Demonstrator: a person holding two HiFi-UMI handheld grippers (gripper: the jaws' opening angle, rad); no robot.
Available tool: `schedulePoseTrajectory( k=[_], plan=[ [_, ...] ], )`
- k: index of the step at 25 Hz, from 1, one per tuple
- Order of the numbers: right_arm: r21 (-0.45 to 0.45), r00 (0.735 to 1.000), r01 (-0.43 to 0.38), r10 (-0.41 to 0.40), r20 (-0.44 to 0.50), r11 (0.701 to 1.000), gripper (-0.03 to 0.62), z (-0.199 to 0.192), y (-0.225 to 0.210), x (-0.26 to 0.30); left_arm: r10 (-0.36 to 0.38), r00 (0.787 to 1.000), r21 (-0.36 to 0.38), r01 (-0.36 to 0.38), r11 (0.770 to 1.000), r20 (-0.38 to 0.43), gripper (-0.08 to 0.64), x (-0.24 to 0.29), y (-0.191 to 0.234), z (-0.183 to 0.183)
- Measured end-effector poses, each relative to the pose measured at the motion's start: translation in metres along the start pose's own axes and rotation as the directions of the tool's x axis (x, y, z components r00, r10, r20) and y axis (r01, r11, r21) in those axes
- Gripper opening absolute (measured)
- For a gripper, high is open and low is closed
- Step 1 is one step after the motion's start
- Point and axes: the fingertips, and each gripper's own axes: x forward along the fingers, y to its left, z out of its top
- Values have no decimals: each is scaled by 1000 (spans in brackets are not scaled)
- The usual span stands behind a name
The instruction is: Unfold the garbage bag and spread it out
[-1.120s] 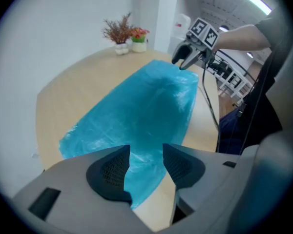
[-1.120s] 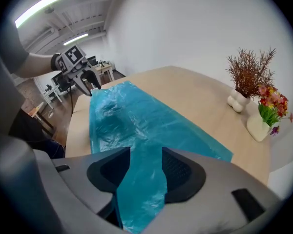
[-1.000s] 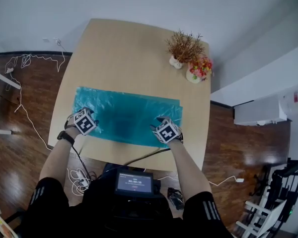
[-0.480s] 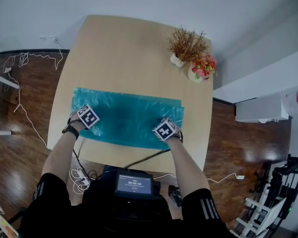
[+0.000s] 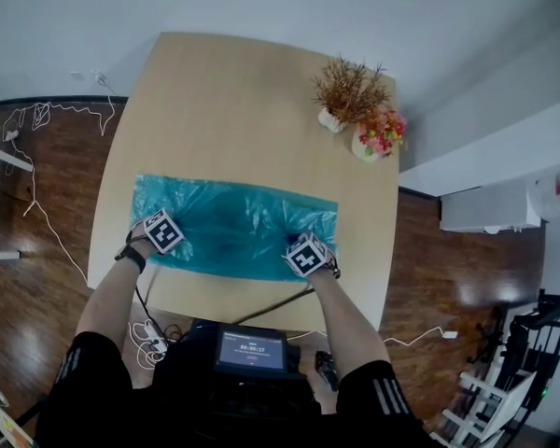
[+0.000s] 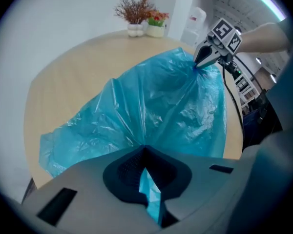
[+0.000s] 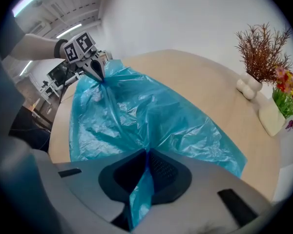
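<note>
A translucent teal garbage bag [image 5: 233, 224] lies as a wide strip across the near half of the tan table [image 5: 243, 101]. My left gripper [image 5: 164, 235] stands over its near left edge and is shut on a fold of the film [image 6: 151, 199]. My right gripper [image 5: 306, 256] is at the near right edge. Its jaws have just been closing and now pinch a fold of the bag [image 7: 136, 199]. The film [image 6: 161, 101] puckers toward both pinch points. The left gripper view shows the right gripper [image 6: 205, 58] biting the bag. The right gripper view shows the left gripper [image 7: 95, 71] doing the same.
A white vase of dried twigs [image 5: 345, 90] and a pot of flowers [image 5: 375, 131] stand at the table's far right corner. White cables [image 5: 37, 157] trail on the wooden floor at the left. A small screen [image 5: 252, 351] sits at the person's chest.
Both grippers have sunk onto the bag's near edge and shut on it. The film now wrinkles around each pinch, and its near edge has shifted slightly.
</note>
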Motion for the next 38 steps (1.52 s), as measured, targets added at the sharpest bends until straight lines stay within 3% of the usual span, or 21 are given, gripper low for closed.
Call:
schedulePoseTrajectory(
  k=[2,9,18,26,32,36,38],
  plan=[
    [8,1000,7,-7,2,1000,26,3,-5,-1,34,999,0,-34,999,3,1,-6,11,5],
    [53,997,76,-77,28,996,23,27,-49,-7,25,998,30,-27,999,50,1,8,39,47],
    [1,984,175,-175,16,985,23,63,-113,-8,71,993,8,-72,997,96,1,13,92,107],
    [64,983,185,-184,-23,981,25,68,-144,6,79,991,9,-80,997,109,1,16,117,135],
    [81,983,186,-186,-1,979,73,62,-145,12,88,990,41,-94,995,111,1,17,114,135],
    [87,976,203,-208,65,975,176,77,-149,-2,110,988,67,-118,991,111,1,17,116,131],
    [98,969,205,-216,117,974,190,88,-149,-11,122,985,80,-133,988,124,1,15,114,131]
  ],
)
